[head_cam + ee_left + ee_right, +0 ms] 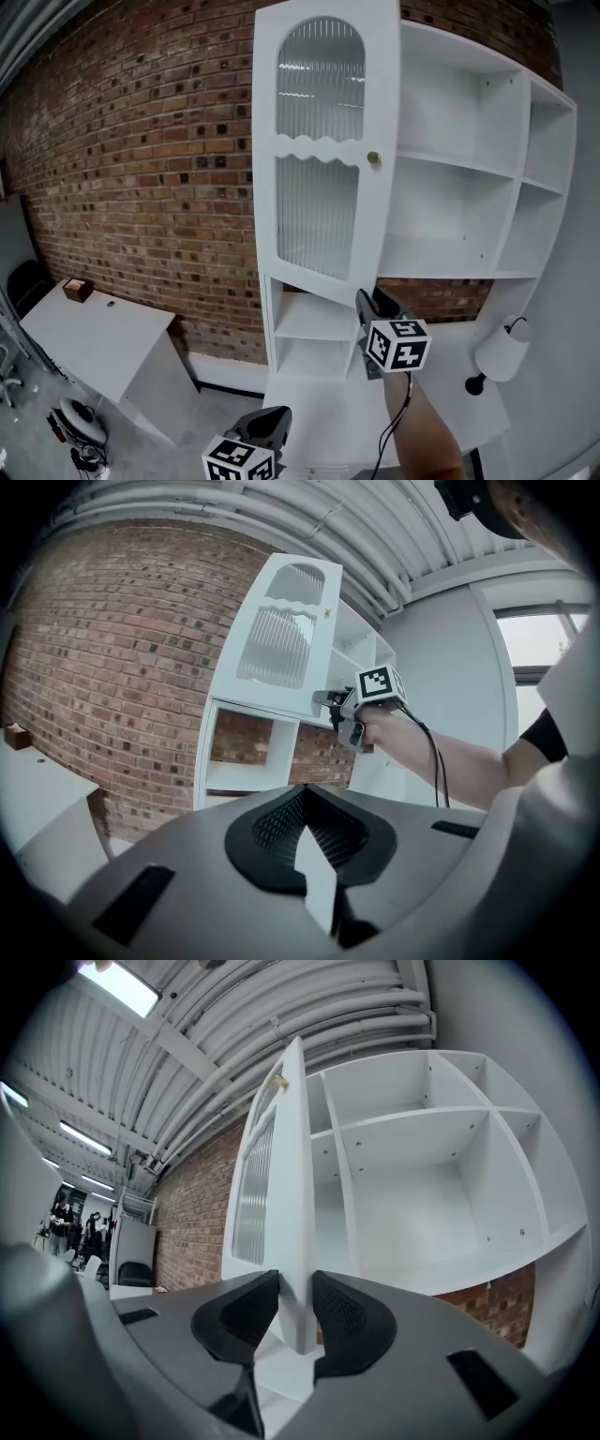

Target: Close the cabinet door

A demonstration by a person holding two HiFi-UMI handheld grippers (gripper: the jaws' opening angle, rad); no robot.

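Cabinet door (323, 150) ajar, lower free edge straddled by the right gripper (295, 1302).
The upright edge is flanked by fingers (349, 1312) set slightly apart, not visibly clamped; the shelves (455, 161) lie at 2 o'clock, so room for swinging shut is judged sufficient. The left gripper (305, 803), fingers together and empty, is seen at 7 o'clock, well apart.

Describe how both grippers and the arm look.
The left gripper and right gripper are grey with black ribbed jaws. Each carries a white cube with black square markers. A black cable trails from the right one; the person's short sleeve is black.
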